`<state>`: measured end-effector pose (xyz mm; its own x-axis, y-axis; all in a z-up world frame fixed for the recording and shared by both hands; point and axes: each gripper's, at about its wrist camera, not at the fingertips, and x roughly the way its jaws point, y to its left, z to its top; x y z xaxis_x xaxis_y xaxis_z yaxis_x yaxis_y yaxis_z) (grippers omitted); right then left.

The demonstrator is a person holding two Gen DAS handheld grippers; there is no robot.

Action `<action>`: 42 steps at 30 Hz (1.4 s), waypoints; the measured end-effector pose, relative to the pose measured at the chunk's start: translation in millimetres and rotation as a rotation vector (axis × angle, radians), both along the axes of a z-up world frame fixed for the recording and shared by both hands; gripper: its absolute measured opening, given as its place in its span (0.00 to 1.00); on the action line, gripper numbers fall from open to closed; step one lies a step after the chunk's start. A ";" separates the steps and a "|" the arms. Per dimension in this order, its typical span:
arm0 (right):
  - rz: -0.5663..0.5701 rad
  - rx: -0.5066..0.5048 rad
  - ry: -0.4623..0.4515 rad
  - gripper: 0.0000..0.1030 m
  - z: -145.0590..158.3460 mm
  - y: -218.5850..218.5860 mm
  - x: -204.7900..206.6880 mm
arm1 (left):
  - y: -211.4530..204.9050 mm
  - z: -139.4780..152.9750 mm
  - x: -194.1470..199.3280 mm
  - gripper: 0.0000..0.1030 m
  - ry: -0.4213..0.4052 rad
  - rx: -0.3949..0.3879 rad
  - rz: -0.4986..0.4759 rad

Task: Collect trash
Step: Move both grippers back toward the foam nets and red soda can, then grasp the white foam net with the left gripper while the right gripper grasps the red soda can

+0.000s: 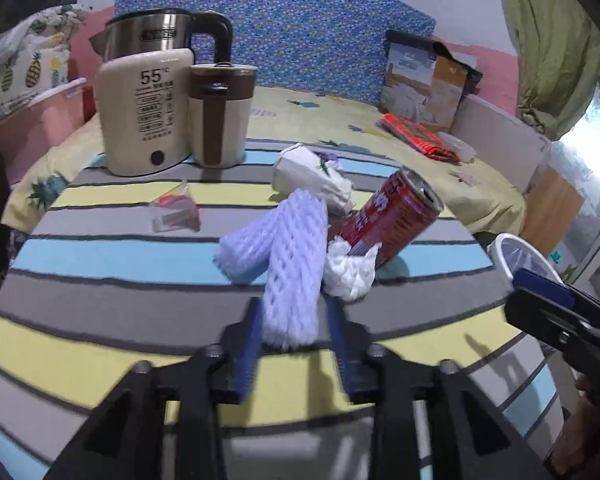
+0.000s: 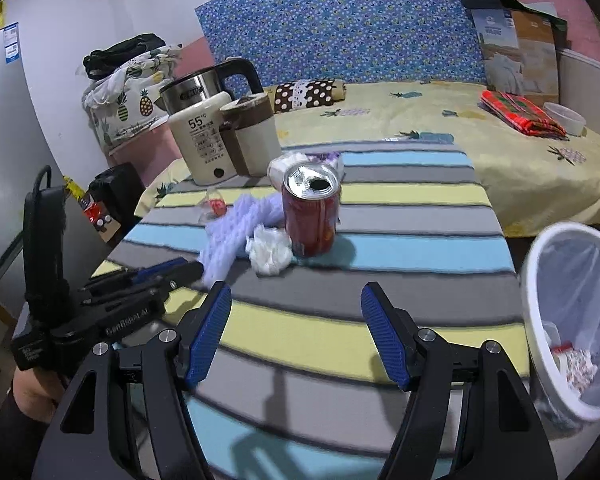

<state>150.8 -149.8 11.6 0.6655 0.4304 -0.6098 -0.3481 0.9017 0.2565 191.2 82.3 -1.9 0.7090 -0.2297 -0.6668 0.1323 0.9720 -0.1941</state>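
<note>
Kettle point(image 1: 148, 108) and mug point(image 1: 220, 116) behind trash.

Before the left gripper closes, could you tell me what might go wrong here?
1. The foam net sleeve between the left gripper's open jaws touches the tissue wad and red can; pulling it may topple the can.
2. The bin sits beyond the table's right edge, so a loose grip could drop the sleeve.
</note>
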 end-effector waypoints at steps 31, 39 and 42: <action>-0.035 0.031 0.050 0.53 -9.0 7.8 65.8 | -1.0 -12.9 21.6 0.20 0.001 -0.029 0.008; -0.043 0.035 0.004 0.53 3.3 -9.6 42.7 | -9.1 0.9 8.1 0.19 -0.039 -0.038 -0.001; -0.052 0.039 -0.006 0.53 6.5 -18.8 34.6 | -16.7 8.3 1.5 0.19 -0.056 -0.040 -0.012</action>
